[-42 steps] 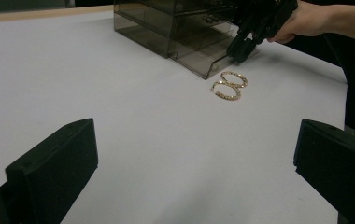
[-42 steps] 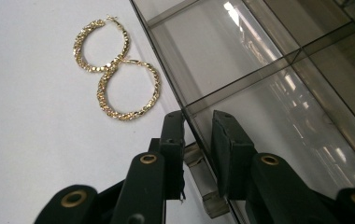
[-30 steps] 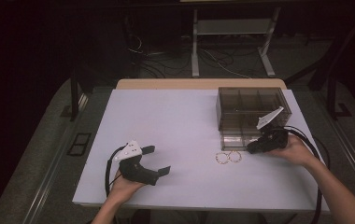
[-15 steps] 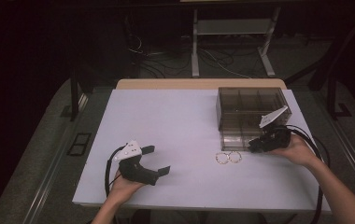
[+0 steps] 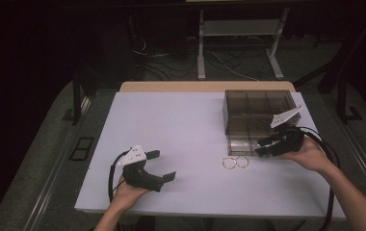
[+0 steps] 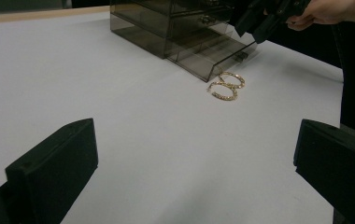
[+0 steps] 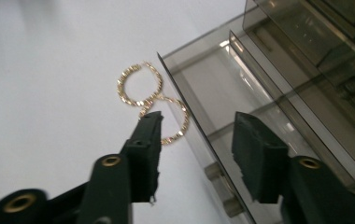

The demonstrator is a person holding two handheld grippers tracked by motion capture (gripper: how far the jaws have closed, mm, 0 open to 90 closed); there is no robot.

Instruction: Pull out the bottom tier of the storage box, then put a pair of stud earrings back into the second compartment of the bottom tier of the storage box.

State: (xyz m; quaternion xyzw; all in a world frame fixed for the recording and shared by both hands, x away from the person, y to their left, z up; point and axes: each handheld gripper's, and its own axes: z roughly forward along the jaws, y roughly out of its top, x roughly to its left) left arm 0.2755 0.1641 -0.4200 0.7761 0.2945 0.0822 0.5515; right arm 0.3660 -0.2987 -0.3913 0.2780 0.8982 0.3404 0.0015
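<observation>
Two gold hoop earrings (image 5: 235, 163) lie touching on the white table (image 5: 171, 120), just in front of a smoky clear drawer box (image 5: 257, 107). Its bottom drawer (image 5: 241, 144) is pulled out. My right gripper (image 5: 259, 147) hovers open at that drawer's front; in the right gripper view the jaws stand either side of the drawer's front wall (image 7: 203, 42), and the earrings (image 7: 140, 86) are just past the left jaw. My left gripper (image 5: 163, 165) rests wide open near the table's front left, holding nothing. The left gripper view has the earrings (image 6: 227, 86) and the box (image 6: 175, 28) farther off.
The drawer box has several small compartments with knobs. A tan strip (image 5: 205, 86) edges the table's far side. Beyond it, on the dark floor, are a metal stand (image 5: 241, 29) and cables. Open white tabletop lies between my two grippers.
The right gripper has edged slightly up and to the right at the drawer's front. The left gripper and the earrings have stayed put.
</observation>
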